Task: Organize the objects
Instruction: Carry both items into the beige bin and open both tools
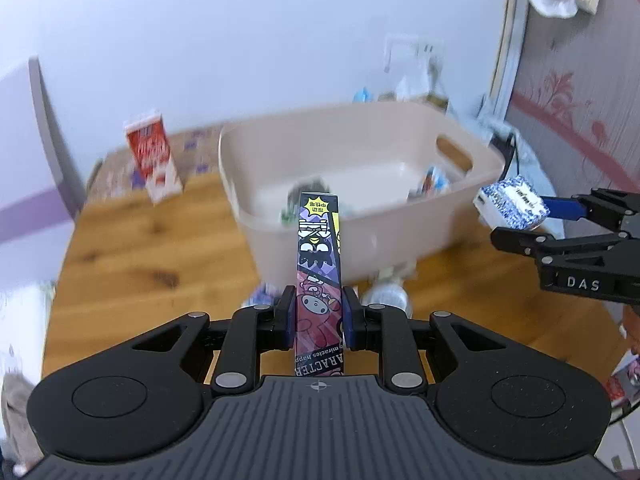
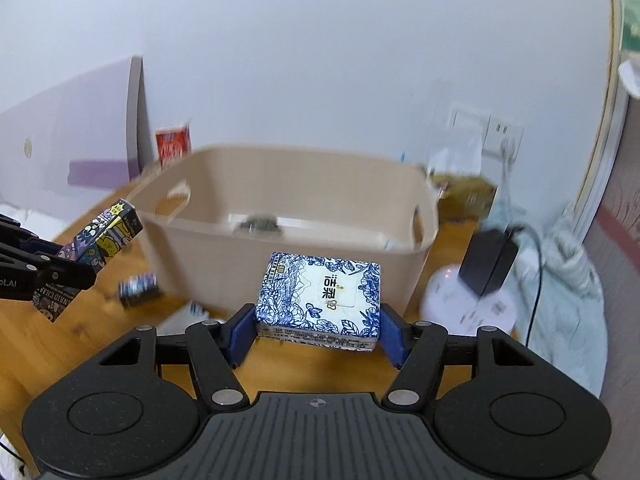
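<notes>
My left gripper (image 1: 318, 314) is shut on a long cartoon-printed box (image 1: 319, 276), held above the wooden table in front of the beige plastic bin (image 1: 400, 120). The box also shows in the right wrist view (image 2: 94, 254). My right gripper (image 2: 318, 330) is shut on a blue-and-white floral tissue pack (image 2: 320, 300), held above the table just before the bin (image 2: 280, 160). The pack shows at the bin's right side in the left wrist view (image 1: 510, 206). Several small items lie inside the bin.
A red-and-white carton (image 1: 152, 160) stands on the table left of the bin. Small packets (image 2: 138, 288) lie on the table in front of the bin. A black adapter with cable (image 2: 488, 262) sits on white cloth at the right. A wall stands behind.
</notes>
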`<state>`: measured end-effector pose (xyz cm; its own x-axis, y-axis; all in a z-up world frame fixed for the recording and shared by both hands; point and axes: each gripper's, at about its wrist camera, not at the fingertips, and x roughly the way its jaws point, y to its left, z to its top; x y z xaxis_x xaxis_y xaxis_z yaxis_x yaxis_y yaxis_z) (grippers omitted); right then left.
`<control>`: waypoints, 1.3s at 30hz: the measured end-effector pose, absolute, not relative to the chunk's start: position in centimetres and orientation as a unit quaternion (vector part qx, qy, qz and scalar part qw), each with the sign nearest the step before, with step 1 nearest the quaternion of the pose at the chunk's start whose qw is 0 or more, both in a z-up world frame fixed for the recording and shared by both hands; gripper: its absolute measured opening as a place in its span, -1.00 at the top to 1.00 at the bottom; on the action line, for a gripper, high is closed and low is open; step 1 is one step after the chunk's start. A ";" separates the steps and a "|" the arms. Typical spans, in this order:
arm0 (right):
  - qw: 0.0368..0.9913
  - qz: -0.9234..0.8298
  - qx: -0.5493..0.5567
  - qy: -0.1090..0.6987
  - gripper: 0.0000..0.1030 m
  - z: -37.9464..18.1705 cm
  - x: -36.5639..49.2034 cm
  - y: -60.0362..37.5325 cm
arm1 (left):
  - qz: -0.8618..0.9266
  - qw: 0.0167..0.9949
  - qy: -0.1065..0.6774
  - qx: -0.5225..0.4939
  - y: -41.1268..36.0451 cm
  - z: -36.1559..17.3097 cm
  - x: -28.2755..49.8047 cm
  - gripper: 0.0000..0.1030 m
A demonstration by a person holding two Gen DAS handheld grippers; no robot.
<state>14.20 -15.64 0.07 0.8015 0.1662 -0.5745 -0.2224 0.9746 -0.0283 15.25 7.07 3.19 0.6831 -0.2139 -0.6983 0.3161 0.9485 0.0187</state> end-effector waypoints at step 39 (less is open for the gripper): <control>0.920 0.075 -0.085 0.376 -0.38 -2.9 29.2 -15.3 | -0.122 0.879 0.455 0.075 1.1 -2.9 33.7 -0.04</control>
